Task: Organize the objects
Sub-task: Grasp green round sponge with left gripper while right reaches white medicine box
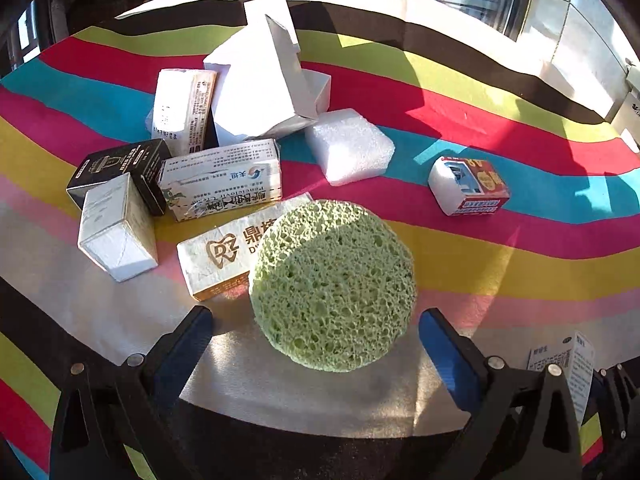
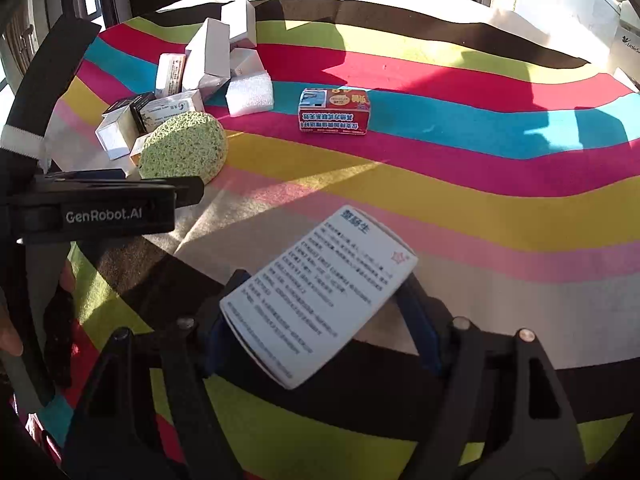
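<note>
Left gripper (image 1: pixel 316 344): jaws spread wide, holding nothing; a round, porous green sponge (image 1: pixel 332 286) lies between them on the striped cloth (image 1: pixel 520 240), leaning on a box marked "DZ" (image 1: pixel 224 256) at the edge of the box pile. Its body reads "GenRobot.AI". Right gripper (image 2: pixel 320 300): clamped on a white printed carton (image 2: pixel 316 296). A red-and-blue box (image 2: pixel 334 112) sits apart; a white foam block (image 2: pixel 250 94) adjoins the pile.

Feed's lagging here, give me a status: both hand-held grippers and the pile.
Left hand-held gripper open, green sponge between fingers. Right hand-held gripper shut on white printed box. Red-and-white box lies apart from the pile.
</note>
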`<state>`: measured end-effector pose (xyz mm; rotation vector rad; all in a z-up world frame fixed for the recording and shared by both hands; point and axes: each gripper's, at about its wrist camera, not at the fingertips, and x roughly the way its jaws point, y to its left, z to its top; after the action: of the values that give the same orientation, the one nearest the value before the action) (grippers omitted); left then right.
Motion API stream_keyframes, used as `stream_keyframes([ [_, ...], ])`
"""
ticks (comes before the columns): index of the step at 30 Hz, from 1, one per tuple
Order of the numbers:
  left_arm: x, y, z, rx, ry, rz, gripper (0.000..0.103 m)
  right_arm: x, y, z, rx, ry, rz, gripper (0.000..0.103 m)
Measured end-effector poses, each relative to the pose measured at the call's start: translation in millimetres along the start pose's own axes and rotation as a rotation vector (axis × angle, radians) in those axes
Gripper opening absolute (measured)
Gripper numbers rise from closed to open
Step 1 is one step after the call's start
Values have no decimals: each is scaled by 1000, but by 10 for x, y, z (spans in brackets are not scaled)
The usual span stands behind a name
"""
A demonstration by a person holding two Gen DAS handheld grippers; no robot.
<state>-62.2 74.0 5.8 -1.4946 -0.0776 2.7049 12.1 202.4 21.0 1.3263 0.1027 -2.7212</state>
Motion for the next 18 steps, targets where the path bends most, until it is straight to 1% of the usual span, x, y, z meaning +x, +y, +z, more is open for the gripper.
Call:
stream_keyframes([
  [2, 70, -85, 73, -2, -7, 20, 103, 12, -3, 10, 3, 2, 1, 80],
  [3, 70, -118, 68, 2, -19, 33, 96, 10, -8, 5, 6, 4, -1, 82],
  [4, 39, -143, 42, 14, -41, 50, 87, 11, -12, 3, 8, 6, -3, 84],
  [5, -1, -151, 3, 27, -56, 42, 81, 14, -16, 3, 11, 9, -3, 86],
  [7, -89, -102, -91, 25, -60, -15, 81, 33, -29, -1, 18, 19, 3, 95],
  [8, -143, -46, -155, 20, -59, -34, 81, 32, -32, -3, 19, 19, 11, 97],
  [11, -323, 210, -381, -13, -69, -64, 81, 2, -77, -19, 44, 7, 35, 97],
  [13, -438, 383, -529, -12, -73, -59, 81, -34, -140, -43, 84, -4, 55, 97],
  [16, -527, 560, -665, 4, -78, -31, 81, -66, -141, -73, 107, 3, 32, 97],
  [18, -555, 654, -699, -10, -84, -38, 81, -71, -104, -91, 105, 12, 8, 97],
])
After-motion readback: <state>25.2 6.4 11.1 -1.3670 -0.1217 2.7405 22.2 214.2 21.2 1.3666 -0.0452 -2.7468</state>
